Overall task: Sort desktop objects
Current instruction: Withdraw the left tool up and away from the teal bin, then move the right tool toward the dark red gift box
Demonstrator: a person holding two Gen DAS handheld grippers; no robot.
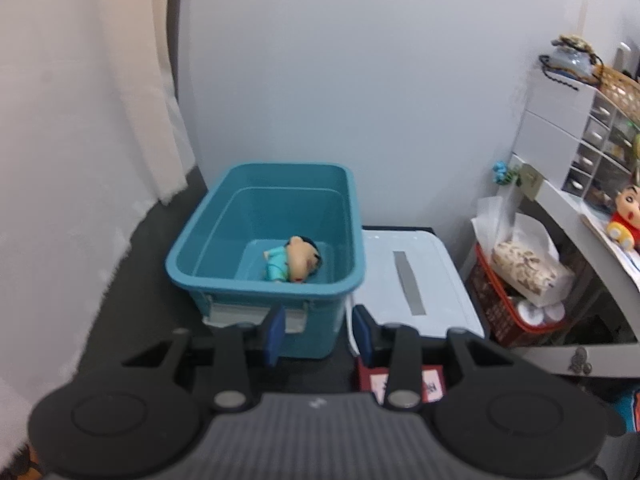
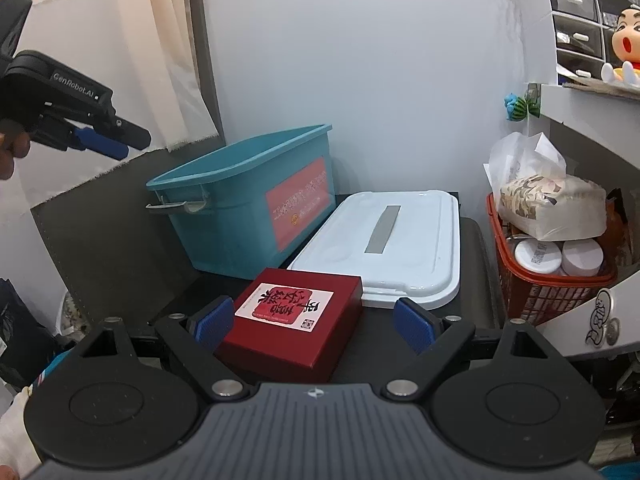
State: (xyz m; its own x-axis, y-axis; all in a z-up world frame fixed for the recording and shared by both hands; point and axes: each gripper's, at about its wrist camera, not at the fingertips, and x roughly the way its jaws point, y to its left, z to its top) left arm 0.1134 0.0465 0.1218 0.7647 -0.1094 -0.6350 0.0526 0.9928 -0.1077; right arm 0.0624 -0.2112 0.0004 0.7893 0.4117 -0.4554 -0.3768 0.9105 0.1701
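One small figure [image 1: 294, 258] in a pale blue outfit lies on its side at the bottom of the teal bin [image 1: 224, 216], which stands open on the dark surface [image 1: 132, 300] near the wall. Just to the bin's right lies a white lid [image 2: 400, 248] with a grey strip along its middle. In front of that lid, with its far corner overlapping the lid's near edge, sits a red box [image 2: 294, 324] with a white and red label on top. The right gripper [image 2: 314, 322] has its jaws spread wide, one blue pad at each side of the red box; the pads look clear of the box's sides. The left gripper [image 1: 320, 334] is held above the surface in front of the bin, jaws set narrow with nothing between them. To the right, a red basket [image 2: 536, 280] holds a tissue pack and white jars, beneath a white shelf [image 2: 580, 104] that carries a second cartoon figure [image 2: 626, 46] in red.
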